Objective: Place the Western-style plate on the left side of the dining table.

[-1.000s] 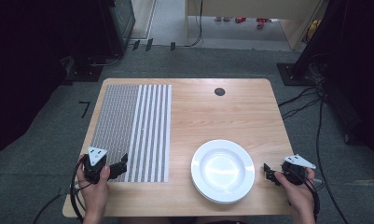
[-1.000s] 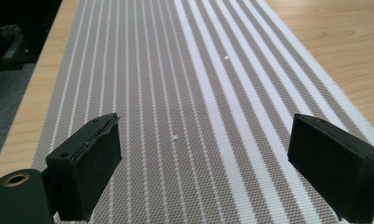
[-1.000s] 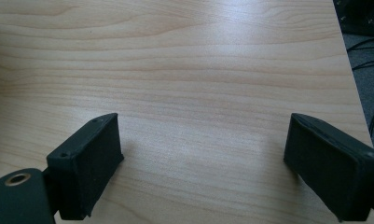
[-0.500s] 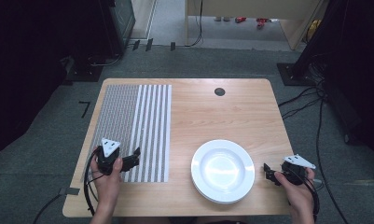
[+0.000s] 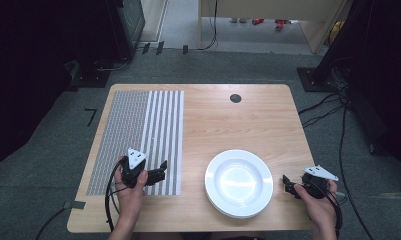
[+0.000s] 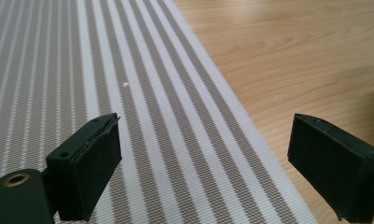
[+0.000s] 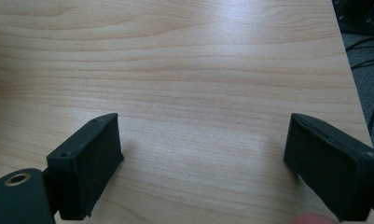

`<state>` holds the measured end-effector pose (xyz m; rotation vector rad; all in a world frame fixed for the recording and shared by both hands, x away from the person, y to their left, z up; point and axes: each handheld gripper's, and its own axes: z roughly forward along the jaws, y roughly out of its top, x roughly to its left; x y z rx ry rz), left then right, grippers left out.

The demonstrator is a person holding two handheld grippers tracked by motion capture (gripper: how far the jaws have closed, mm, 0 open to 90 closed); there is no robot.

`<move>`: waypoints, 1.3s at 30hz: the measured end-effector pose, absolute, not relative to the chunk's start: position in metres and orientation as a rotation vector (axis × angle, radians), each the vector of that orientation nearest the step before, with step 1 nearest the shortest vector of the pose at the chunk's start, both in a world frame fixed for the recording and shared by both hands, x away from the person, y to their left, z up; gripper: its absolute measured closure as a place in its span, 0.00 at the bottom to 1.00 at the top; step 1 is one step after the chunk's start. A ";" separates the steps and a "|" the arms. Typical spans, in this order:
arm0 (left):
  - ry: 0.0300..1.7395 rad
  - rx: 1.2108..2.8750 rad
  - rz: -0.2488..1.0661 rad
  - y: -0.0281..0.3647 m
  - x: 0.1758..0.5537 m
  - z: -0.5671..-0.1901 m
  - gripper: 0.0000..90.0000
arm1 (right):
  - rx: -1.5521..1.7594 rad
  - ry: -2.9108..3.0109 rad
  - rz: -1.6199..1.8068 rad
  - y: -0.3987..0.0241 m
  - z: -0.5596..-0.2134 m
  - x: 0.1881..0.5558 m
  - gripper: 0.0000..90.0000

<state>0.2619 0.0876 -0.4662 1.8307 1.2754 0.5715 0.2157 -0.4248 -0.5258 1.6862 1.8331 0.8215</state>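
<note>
A grey-and-white striped placemat (image 5: 143,135) covers the left part of the wooden table (image 5: 228,120). A white plate (image 5: 239,182) sits near the front edge, right of centre. My left gripper (image 5: 160,171) hovers open over the mat's front right corner, its jaws pointing right toward the plate. In the left gripper view the striped placemat (image 6: 128,107) lies under the wide-apart jaws of my left gripper (image 6: 222,179). My right gripper (image 5: 287,186) is held open just right of the plate. In the right gripper view, bare wood (image 7: 189,93) lies between the jaws of my right gripper (image 7: 208,170).
A small dark round hole (image 5: 235,98) sits near the table's far edge. A tiny white speck (image 6: 125,85) lies on the mat. Cables (image 5: 328,107) trail over the grey floor to the right, and dark equipment (image 5: 118,30) stands behind the table.
My left gripper has moved right and slightly forward, from the mat's front left edge to its front right corner. The right gripper has stayed still.
</note>
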 end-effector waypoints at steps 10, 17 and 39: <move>1.224 1.850 0.533 0.071 0.260 -0.468 0.11 | 1.679 1.838 0.825 -0.424 -0.526 0.215 0.14; 1.197 1.857 0.508 0.063 0.258 -0.468 0.11 | 1.686 1.827 0.820 -0.424 -0.526 0.215 0.13; 1.134 1.875 0.388 0.033 0.250 -0.468 0.11 | 1.698 1.676 1.022 -0.394 -0.493 0.206 0.30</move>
